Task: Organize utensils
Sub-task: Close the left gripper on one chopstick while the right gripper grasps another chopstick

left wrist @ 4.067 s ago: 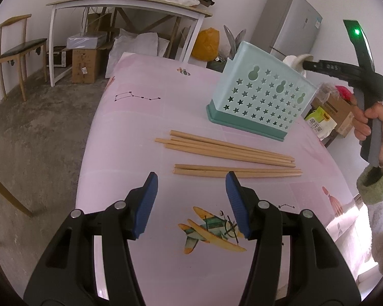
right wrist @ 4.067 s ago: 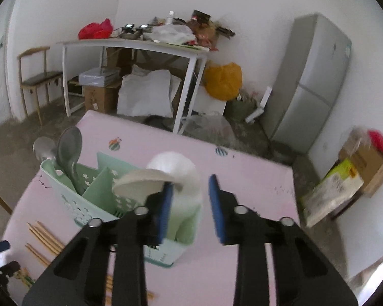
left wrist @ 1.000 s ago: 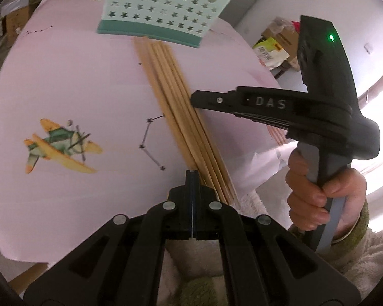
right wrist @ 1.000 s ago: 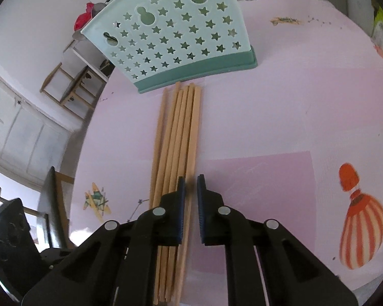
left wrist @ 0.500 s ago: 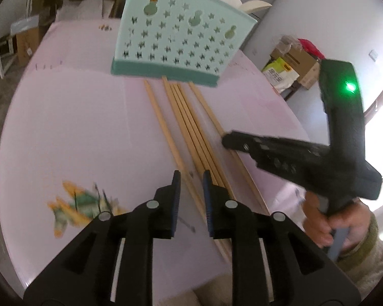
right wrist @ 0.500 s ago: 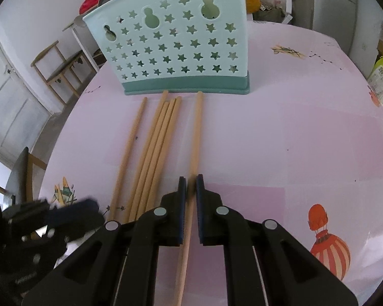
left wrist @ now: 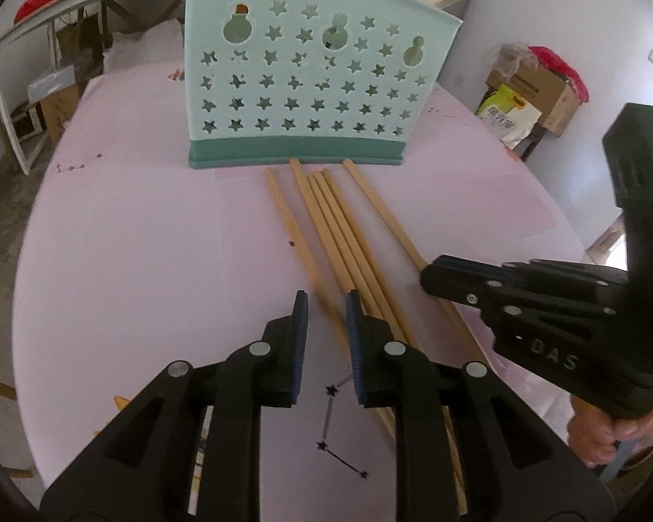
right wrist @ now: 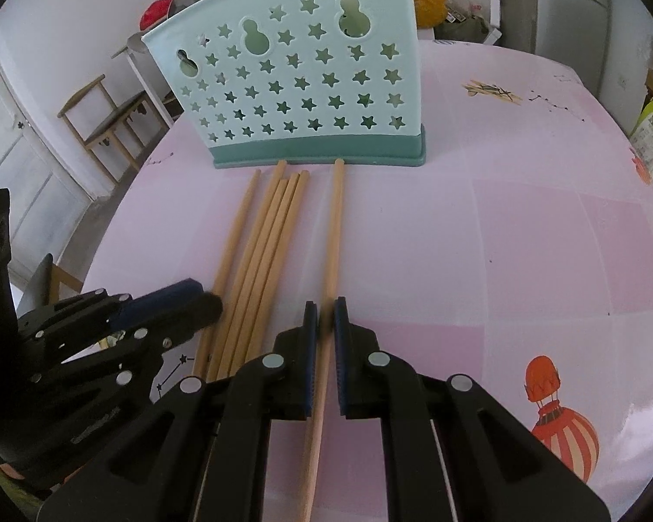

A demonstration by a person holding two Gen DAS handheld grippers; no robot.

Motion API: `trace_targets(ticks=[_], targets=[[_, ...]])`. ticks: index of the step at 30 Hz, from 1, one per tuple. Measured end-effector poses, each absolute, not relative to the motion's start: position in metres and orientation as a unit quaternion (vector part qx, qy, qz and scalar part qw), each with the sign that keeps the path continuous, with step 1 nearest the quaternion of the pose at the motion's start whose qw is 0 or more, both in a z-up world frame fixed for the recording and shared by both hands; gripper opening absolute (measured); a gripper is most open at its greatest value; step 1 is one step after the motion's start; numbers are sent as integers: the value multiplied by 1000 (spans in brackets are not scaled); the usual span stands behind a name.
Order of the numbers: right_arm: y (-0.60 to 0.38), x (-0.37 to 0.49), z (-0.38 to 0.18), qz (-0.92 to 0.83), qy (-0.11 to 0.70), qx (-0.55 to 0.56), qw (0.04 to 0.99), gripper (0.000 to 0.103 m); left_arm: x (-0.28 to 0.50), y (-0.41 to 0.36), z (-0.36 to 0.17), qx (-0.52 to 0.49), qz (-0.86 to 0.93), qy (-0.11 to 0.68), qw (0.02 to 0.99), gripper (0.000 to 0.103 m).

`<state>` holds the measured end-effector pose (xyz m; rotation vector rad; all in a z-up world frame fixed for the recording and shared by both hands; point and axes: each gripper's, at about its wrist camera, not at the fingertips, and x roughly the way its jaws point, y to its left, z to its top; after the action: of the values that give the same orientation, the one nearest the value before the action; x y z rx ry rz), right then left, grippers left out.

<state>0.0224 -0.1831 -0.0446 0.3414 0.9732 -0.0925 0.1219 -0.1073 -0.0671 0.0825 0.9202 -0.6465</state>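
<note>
Several wooden chopsticks (left wrist: 339,235) lie side by side on the pink table, tips against the base of a mint star-holed utensil holder (left wrist: 309,82). My left gripper (left wrist: 325,309) is open a little, its fingers straddling the leftmost chopstick (left wrist: 291,226). My right gripper (right wrist: 325,313) is shut on the rightmost chopstick (right wrist: 334,235), which lies apart from the others (right wrist: 270,239). The holder (right wrist: 300,82) stands just beyond. The right gripper also shows in the left wrist view (left wrist: 431,278), and the left gripper in the right wrist view (right wrist: 196,300).
The pink tablecloth (left wrist: 130,239) has printed pictures, a balloon (right wrist: 557,417) at the right. The table edge is close behind both grippers. A white table (left wrist: 65,4), boxes (left wrist: 540,87), a chair (right wrist: 104,113) and a fridge (right wrist: 579,8) stand around the room.
My left gripper opened slightly wider and now straddles the leftmost chopstick. My right gripper stays closed on the rightmost chopstick. Both cameras moved a little closer to the holder.
</note>
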Motion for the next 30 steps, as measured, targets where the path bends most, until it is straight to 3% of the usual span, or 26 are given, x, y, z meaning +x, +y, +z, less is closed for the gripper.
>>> trace_targets(ticks=[3, 6, 18, 21, 23, 30], targets=[[-184, 22, -45, -43, 463, 164, 870, 7, 126, -110, -67, 51, -289, 433, 852, 16], [-185, 21, -45, -42, 460, 166, 871, 7, 127, -106, -66, 63, -274, 429, 858, 5], [-204, -12, -44, -47, 481, 190, 855, 7, 109, -50, -62, 49, -211, 460, 861, 4], [-209, -17, -43, -31, 487, 201, 849, 7, 108, -39, -62, 44, -215, 469, 856, 9], [-207, -15, -41, -22, 486, 193, 852, 8, 112, -37, -61, 50, -212, 467, 857, 20], [-193, 14, -43, -32, 487, 141, 861, 12, 135, -57, -64, 94, -196, 450, 866, 21]])
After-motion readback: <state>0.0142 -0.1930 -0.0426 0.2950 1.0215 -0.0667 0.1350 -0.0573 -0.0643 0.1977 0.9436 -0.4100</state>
